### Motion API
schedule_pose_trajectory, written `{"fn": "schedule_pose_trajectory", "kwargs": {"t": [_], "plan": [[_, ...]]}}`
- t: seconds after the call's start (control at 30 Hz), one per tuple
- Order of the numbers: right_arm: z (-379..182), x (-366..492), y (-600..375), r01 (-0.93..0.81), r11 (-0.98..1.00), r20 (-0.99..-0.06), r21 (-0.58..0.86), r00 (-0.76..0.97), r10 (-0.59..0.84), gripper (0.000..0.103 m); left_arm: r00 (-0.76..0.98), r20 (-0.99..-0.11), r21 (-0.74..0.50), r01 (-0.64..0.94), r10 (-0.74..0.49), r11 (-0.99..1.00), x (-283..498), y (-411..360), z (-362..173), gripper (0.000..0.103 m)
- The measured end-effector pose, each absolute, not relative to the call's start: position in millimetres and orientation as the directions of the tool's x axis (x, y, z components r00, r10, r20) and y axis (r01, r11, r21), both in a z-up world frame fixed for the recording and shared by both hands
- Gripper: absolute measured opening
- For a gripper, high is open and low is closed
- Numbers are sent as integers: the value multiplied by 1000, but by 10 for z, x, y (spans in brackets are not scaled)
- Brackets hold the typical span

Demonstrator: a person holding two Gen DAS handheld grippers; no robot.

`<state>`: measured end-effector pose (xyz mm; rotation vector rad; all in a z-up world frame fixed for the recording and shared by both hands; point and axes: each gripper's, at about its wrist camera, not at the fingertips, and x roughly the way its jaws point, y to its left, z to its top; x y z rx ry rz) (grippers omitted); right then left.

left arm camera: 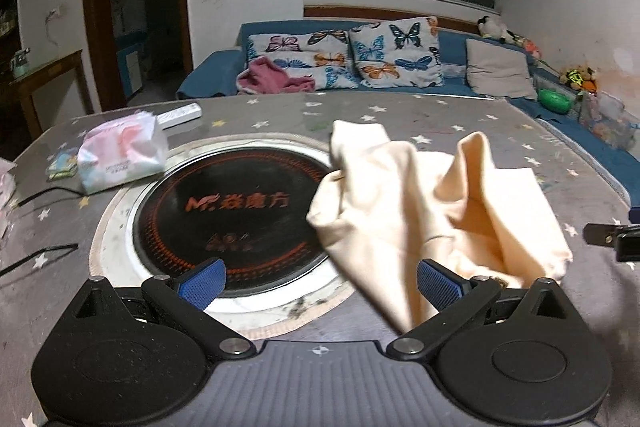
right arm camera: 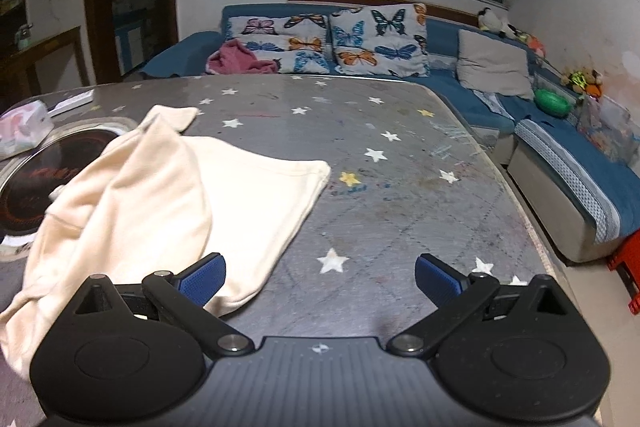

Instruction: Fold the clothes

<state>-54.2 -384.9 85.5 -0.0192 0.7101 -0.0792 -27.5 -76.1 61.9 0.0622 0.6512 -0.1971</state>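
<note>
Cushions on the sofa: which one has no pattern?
The plain grey cushion, standing alone toward the right of the blue sofa. The two butterfly cushions to its left are printed with coloured butterflies.

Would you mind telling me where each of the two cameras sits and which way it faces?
Left wrist: on the open left gripper, facing the sofa across the table, over the round cooktop; own fingers show.
Right wrist: on the open right gripper, further right, facing the same way; own fingers show.
Shared: the crumpled cream garment, held by neither gripper.
</note>
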Motion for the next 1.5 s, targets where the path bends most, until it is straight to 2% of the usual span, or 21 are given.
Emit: {"fn": "schedule_pose_trajectory", "kwargs": {"t": [0.3, 0.4, 0.47, 0.53, 0.67, 0.73, 0.9, 1.0, 1.1, 1.13, 1.2, 1.23, 1.27, 1.37, 1.5], "plan": [[1030, -425, -3634, -32, 999, -649, -42, 761, -3, 85, 780, -587, -13, 260, -219, 965, -130, -968, 741, 101], [1115, -326, -3532, -74, 996, -643, -40, 766, 31, 78, 775, -583, -16, 288, -242, 958, -27, -1041, 752, 92], [1169, -245, -3455, -104, 994, -640, -37, 766, 56, 71, 766, -591, -14, 303, -252, 953, 48, -1086, 730, 81], [1212, -156, -3380, -131, 990, -638, -42, 767, 75, 70, 755, -603, -13, 315, -259, 949, 120, -1135, 698, 77], [1251, 71, -3225, -180, 982, -642, -53, 760, 104, 59, 728, -620, -21, 355, -291, 935, 239, -1212, 624, 69], [1246, 187, -3167, -197, 979, -648, -56, 753, 115, 52, 722, -624, -22, 367, -300, 930, 286, -1244, 604, 69], [1199, 453, -3037, -232, 971, -663, -63, 737, 133, 49, 705, -635, -32, 385, -316, 922, 408, -1295, 560, 69], [1112, 578, -2994, -247, 965, -682, -87, 721, 123, 40, 693, -648, -28, 392, -315, 920, 481, -1323, 508, 68], [1014, 655, -3004, -256, 964, -701, -76, 701, 131, 23, 678, -664, -36, 392, -315, 919, 545, -1328, 459, 56], [996, 657, -3017, -257, 964, -704, -68, 697, 136, 16, 673, -668, -39, 393, -316, 919, 557, -1326, 446, 49], [974, 643, -3042, -256, 965, -703, -63, 697, 139, 9, 664, -676, -45, 395, -319, 918, 581, -1322, 421, 39], [968, 628, -3055, -254, 965, -699, -65, 701, 137, 6, 660, -679, -49, 396, -322, 917, 587, -1316, 411, 29], [971, 612, -3066, -251, 966, -695, -68, 706, 134, 6, 659, -678, -53, 397, -325, 916, 587, -1310, 406, 22], [1041, 516, -3148, -231, 971, -669, -64, 732, 129, 5, 664, -670, -55, 402, -332, 914, 568, -1295, 410, 9], [1181, 308, -3286, -195, 978, -630, -74, 769, 106, 4, 685, -648, -51, 398, -334, 916, 495, -1251, 472, 5]]}}
